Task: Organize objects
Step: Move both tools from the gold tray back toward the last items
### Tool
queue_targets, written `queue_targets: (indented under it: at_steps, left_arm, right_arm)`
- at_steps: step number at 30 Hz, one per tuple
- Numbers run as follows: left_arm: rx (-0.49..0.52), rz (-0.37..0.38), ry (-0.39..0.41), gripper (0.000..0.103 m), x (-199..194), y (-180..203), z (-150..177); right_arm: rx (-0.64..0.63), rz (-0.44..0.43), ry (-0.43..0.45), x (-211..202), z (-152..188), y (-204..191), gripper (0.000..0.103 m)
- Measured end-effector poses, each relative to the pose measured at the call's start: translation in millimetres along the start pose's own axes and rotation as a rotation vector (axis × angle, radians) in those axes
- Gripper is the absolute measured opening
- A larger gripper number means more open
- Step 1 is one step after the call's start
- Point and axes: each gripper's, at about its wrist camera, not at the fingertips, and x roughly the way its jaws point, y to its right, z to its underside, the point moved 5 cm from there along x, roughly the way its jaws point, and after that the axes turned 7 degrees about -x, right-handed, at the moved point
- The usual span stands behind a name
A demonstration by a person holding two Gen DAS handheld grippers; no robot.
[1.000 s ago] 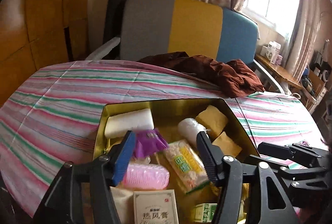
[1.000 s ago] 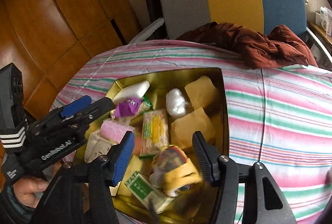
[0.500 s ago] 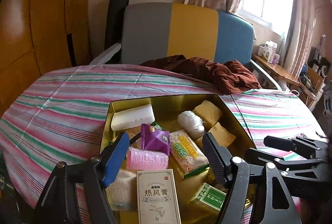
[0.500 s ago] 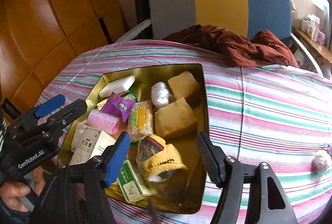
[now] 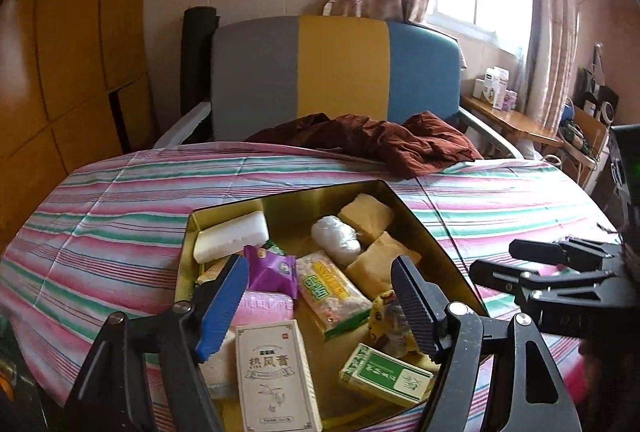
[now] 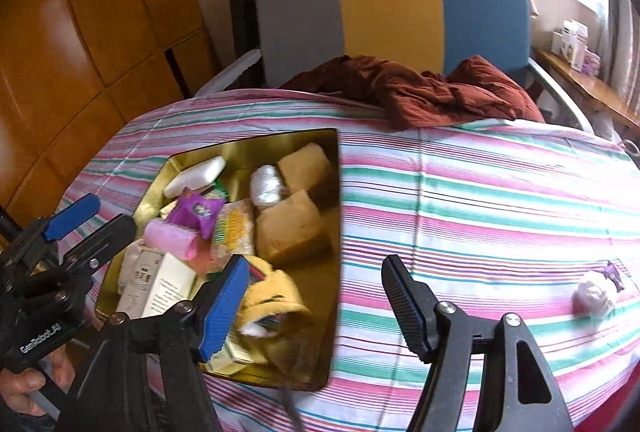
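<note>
Gold tin [image 5: 436, 244] sits on the striped worktop [image 5: 120, 216], lower centre of the left wrist frame, and holds a jumble of small goods: a white bar [image 5: 232, 242] in its far left corner, a purple sachet [image 5: 272, 270], a pink roll [image 5: 264, 308], a yellow-and-green snack pack [image 5: 334, 292], a white wrapped ball [image 5: 335, 240], two tan blocks [image 5: 366, 214], a white carton with Chinese print [image 5: 276, 376] at the near edge and a green-and-white box [image 5: 386, 374] beside it. Left gripper [image 5: 316, 306] hangs over the near part of the tin with its jaws spread wide and nothing between them. Right gripper [image 6: 314, 306] is over the tin's right rim, lower centre of its own frame, jaws likewise wide apart and holding nothing; just under its blue finger lies a yellow patterned pouch [image 6: 272, 306] inside the tin. Well apart from the tin, at the right edge of the right wrist frame, a white wrapped ball with a purple scrap [image 6: 596, 294] rests on the cloth. Brown garment [image 6: 420, 92] lies crumpled at the worktop's far edge, in front of a grey, yellow and blue chair back [image 6: 390, 8]
</note>
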Motion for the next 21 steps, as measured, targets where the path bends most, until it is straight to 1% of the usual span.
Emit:
queue_targets:
  at_steps: [8,16,21]
  left_arm:
    - [0.063,0.036,-0.011,0.075,0,26,3]
    - [0.181,0.061,-0.006,0.076,1,64,7]
    - [0.229,0.083,-0.017,0.076,4,84,10]
  right_arm:
    - [0.102,0.064,-0.008,-9,11,50,0.070]
    - [0.181,0.141,-0.012,-25,25,101,0.070]
    - [0.246,0.174,-0.023,-33,34,135,0.070]
